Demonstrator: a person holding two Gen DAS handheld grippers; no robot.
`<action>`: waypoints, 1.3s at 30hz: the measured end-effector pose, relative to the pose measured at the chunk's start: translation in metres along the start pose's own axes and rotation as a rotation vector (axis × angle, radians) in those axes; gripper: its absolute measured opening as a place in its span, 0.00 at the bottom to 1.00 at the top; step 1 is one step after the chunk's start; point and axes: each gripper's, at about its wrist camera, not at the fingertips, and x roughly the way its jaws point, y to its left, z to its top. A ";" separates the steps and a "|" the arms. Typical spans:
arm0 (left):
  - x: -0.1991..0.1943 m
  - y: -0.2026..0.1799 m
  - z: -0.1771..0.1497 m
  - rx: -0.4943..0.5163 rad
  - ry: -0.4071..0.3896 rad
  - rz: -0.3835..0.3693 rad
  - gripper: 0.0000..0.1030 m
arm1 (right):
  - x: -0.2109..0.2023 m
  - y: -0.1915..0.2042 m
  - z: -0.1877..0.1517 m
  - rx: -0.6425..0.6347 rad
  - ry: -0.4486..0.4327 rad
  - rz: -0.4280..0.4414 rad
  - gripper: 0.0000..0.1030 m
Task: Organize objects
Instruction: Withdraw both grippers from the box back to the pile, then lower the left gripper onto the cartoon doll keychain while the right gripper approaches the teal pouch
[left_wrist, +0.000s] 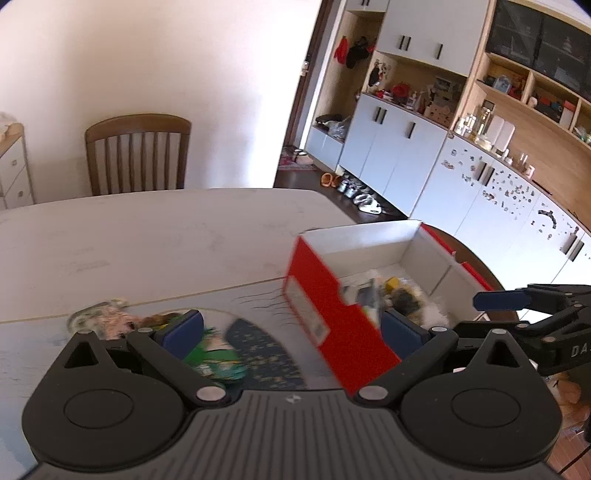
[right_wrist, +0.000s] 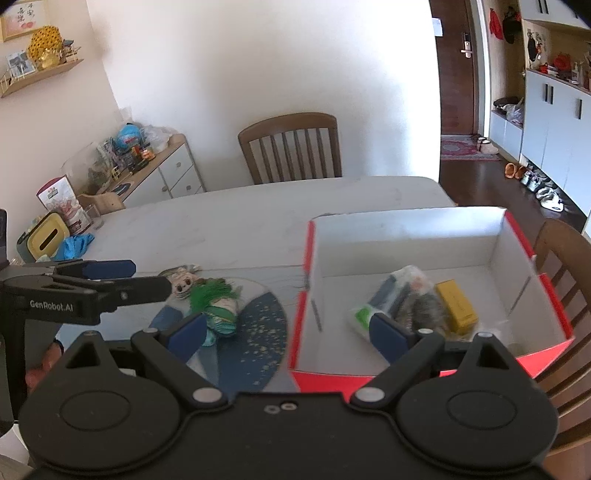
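Several things already lie in the red box — a yellow block, a clear bag holding something green and white, and a dark fuzzy item between them, all bunched toward the near end of the white interior. We judge the task partly done, perhaps around halfway, since a small cluster is left out on the tabletop just to the left of the box: a dark blue fan with pale speckles lying flat, a green tasselled ornament resting on it, and a little cat-faced toy touching the ornament's far side. Our left claw is spread wide and holds nothing; from its camera it looks down over the ornament and the box's near red wall, though that view is blurred. Our right claw is likewise wide apart and empty, poised above the gap between the fan and the box. From the right camera the left claw's fingers reach in from the side, near the cat-faced toy but not touching it as far as we can tell. What remains, in our judgement, is to lift those three loose pieces into the box — the flat fan may prove the awkward one to get under. Other clutter at the far left edge of the tabletop, a yellow tissue box and a blue cloth, may or may not count.
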 end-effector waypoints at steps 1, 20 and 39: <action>-0.002 0.008 -0.002 -0.001 -0.003 0.009 1.00 | 0.002 0.004 0.000 -0.001 0.003 0.002 0.91; 0.008 0.127 -0.029 0.013 0.036 0.124 1.00 | 0.075 0.073 -0.003 -0.035 0.104 0.014 0.91; 0.076 0.153 -0.046 0.158 0.036 0.196 1.00 | 0.160 0.080 0.002 0.028 0.242 -0.017 0.90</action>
